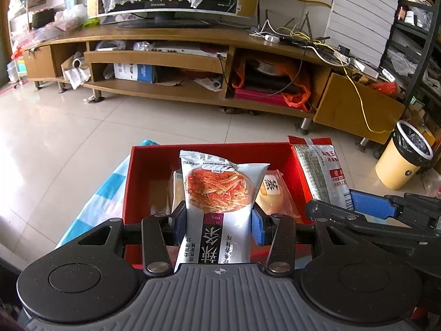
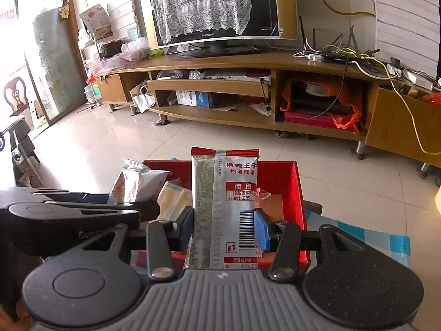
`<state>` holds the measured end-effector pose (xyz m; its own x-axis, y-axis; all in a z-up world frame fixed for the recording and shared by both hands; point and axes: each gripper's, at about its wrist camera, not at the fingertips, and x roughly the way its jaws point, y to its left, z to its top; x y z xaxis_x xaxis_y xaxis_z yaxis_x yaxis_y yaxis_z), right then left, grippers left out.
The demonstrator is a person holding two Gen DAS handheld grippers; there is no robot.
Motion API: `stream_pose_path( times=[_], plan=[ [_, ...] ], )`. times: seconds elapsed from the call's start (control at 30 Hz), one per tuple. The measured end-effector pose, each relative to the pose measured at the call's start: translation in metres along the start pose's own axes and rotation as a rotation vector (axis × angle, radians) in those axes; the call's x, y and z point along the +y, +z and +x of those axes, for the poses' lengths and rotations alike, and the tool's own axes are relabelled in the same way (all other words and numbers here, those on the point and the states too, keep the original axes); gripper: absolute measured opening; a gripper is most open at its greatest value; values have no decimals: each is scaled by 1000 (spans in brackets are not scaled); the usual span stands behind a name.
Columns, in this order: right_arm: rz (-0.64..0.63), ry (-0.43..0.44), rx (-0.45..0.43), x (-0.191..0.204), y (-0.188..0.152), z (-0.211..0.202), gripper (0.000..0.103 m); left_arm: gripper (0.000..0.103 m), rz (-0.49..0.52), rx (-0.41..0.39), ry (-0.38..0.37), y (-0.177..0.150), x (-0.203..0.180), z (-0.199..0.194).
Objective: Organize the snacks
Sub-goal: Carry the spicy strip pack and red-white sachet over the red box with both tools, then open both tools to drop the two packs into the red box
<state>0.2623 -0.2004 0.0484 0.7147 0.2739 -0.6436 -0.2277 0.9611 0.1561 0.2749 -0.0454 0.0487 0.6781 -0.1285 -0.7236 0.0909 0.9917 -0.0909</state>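
The left gripper (image 1: 219,219) has its blue-padded fingers (image 1: 259,227) closed on a white snack packet (image 1: 220,193) printed with orange strips; the packet stands upright between the pads, its top edge over the open red box (image 1: 137,182). The right gripper (image 2: 223,227) likewise has its fingers (image 2: 263,230) clamped on a silver packet with a red top band (image 2: 224,193), barcode side facing the camera, held upright above the same red box (image 2: 299,190) — in the left wrist view this silver packet (image 1: 321,173) shows at the box's right edge, with the right gripper (image 1: 372,207) just beside it.

Inside the box lie more snacks: a clear-wrapped yellowish pack (image 1: 271,190) to the right of the white packet, and in the right wrist view a yellow-green pack (image 2: 173,198) near the left gripper's packet (image 2: 135,179). The box rests on a blue-and-white checked cloth (image 1: 110,184) covering the bench.

Beyond, across the pale tiled floor (image 1: 82,115), stands a long wooden TV stand (image 1: 193,38) with cluttered shelves, a television (image 2: 215,11) draped with white lace, tangled cables (image 1: 317,41) — and a yellow waste bin (image 1: 399,162) at the right.
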Motion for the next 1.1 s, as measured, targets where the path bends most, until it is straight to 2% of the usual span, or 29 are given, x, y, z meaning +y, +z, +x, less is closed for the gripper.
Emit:
stream_pose_path(
  times=[0.33,0.67,0.9,1.1],
  plan=[
    [-37,-9,-1,-3,17,27,47,53,-31,-11,26,19,6,23],
    [33,17,12,-18,25,70,47,53,-45,21,74,27,9,57],
    [46,21,69,-22,18,98,47,54,-42,60,107,24,13,78],
    [43,5,80,-25,16,104,49,61,-51,53,120,25,17,77]
  ],
)
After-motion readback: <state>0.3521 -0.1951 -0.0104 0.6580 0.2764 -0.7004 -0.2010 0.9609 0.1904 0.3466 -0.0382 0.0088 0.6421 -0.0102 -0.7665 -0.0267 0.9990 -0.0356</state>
